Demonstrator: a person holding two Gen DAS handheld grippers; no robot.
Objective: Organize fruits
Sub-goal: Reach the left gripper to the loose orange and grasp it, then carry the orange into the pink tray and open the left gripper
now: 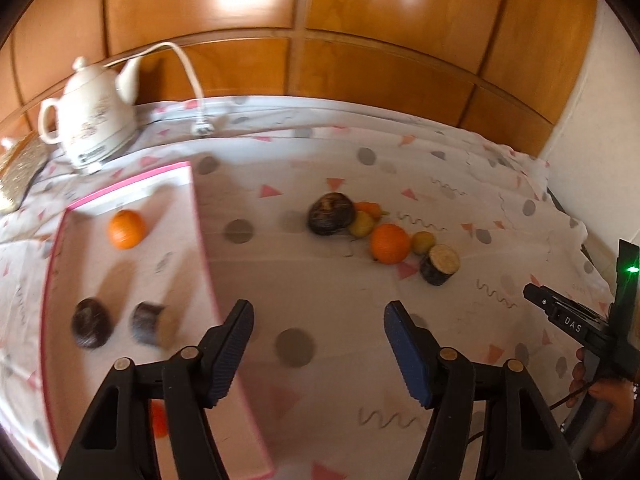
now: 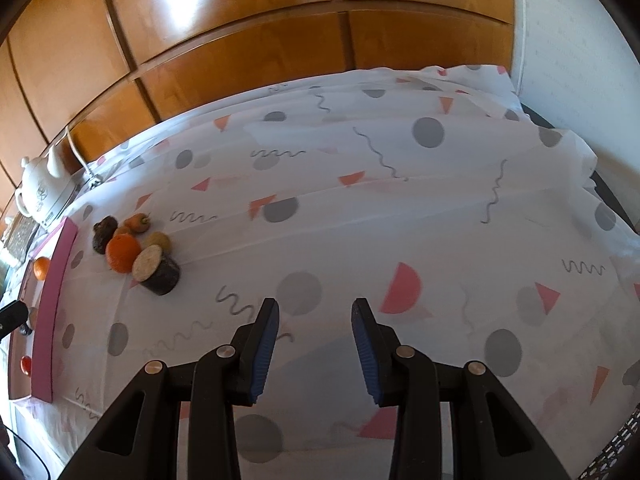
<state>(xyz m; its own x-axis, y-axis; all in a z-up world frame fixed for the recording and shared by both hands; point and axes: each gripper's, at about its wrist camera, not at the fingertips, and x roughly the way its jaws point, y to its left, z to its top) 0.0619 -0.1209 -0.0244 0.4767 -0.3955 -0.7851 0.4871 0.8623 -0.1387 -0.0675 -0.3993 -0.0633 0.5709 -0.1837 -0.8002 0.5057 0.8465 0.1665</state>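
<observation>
My left gripper hangs above the patterned tablecloth, jaws spread wide, nothing between them. Its left finger overlaps the right wall of the pink-edged tray.

Inside the tray: one orange toward the far end, a dark round fruit and a dark cut piece with a pale face side by side nearer me. A red-orange item shows partly behind my left finger; too hidden to name.

Loose pile sits on the cloth, right of the tray and well apart from it: a large dark fruit, a yellowish fruit touching it, a second orange, a small yellow fruit just beside that, and a dark cut chunk with a pale top at the near right end. A small orange carrot-like piece lies behind the pile.

My right gripper is over bare cloth, well right of the pile, jaws parted moderately and holding nothing. From its view the cut chunk is the nearest of the pile.

White teapot stands at the far left, by the wood-panelled wall, with a white cord trailing beside it.
</observation>
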